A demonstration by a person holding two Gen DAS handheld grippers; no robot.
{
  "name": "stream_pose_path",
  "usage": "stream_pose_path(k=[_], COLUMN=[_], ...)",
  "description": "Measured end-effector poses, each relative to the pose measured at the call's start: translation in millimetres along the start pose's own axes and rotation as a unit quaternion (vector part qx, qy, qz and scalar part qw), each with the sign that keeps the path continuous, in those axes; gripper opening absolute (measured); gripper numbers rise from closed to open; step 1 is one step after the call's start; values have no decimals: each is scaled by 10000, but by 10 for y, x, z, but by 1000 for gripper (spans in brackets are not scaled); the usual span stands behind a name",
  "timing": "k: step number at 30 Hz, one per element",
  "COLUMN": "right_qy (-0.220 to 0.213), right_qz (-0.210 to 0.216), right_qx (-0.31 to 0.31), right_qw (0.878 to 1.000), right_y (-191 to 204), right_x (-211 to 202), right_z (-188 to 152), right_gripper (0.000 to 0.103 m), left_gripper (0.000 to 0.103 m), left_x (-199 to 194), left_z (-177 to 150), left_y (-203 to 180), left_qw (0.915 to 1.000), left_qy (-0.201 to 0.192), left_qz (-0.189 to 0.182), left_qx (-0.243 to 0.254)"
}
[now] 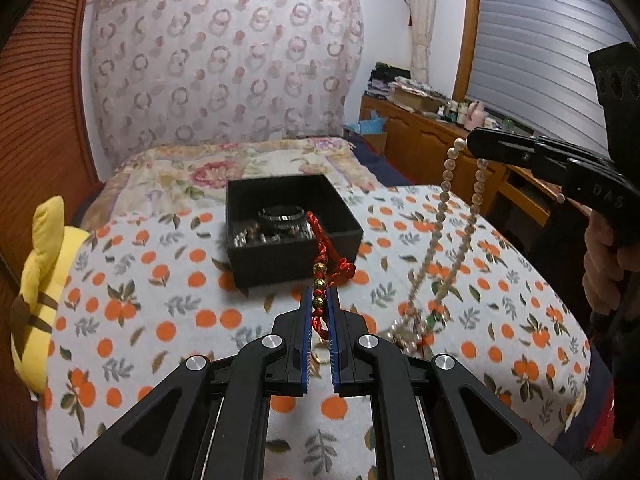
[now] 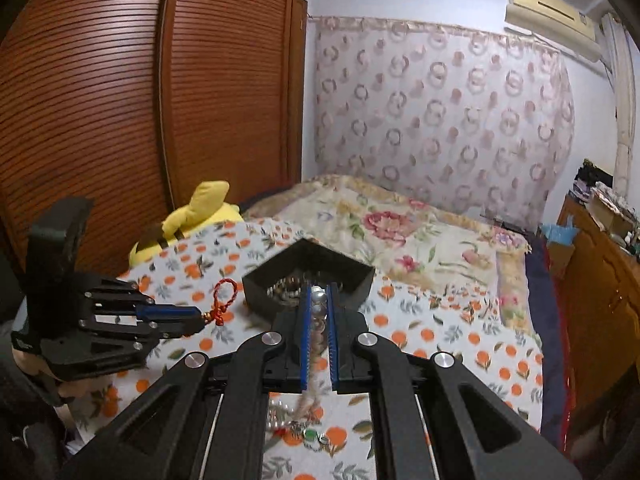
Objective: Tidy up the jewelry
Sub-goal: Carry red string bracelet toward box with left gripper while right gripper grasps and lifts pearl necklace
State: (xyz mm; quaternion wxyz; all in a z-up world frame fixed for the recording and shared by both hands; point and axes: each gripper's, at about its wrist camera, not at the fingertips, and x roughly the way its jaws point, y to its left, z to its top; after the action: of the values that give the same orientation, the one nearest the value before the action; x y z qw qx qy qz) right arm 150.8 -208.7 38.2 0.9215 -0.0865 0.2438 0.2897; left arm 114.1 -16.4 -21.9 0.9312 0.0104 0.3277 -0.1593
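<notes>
A yellow plush toy (image 1: pixel 38 280) lies at the bed's (image 1: pixel 160 320) left edge. The left gripper (image 1: pixel 319 300), fingers clamped on a red cord bracelet (image 1: pixel 324 256), hangs before the black box (image 1: pixel 288 228). The right gripper (image 1: pixel 476 142), marked "DAS", pinches a pearl necklace (image 1: pixel 448 184) that trails to the bed.

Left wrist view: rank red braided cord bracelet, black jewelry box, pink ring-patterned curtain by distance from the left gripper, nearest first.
1. Red braided cord bracelet with gold beads: clamped in the left gripper jaws.
2. Black jewelry box: just ahead, on the orange-print blanket.
3. Pink ring-patterned curtain: on the far wall, behind the bed.
</notes>
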Motion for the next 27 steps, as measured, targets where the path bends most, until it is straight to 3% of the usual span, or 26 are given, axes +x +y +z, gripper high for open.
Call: stream_pose_path(k=[17, 27], right_qy=[-512, -720], right_qz=[2, -32], right_qx=[206, 50], right_qw=[9985, 9974], right_y=[-109, -183], right_x=[-126, -16], right_z=[606, 991], right_gripper=[8, 8], left_gripper=[6, 6], left_x=[-14, 288], left_z=[564, 705], left_y=[132, 269], left_qw=[9990, 9994], left_qy=[-389, -232], left_qz=[225, 237], left_qx=[14, -78])
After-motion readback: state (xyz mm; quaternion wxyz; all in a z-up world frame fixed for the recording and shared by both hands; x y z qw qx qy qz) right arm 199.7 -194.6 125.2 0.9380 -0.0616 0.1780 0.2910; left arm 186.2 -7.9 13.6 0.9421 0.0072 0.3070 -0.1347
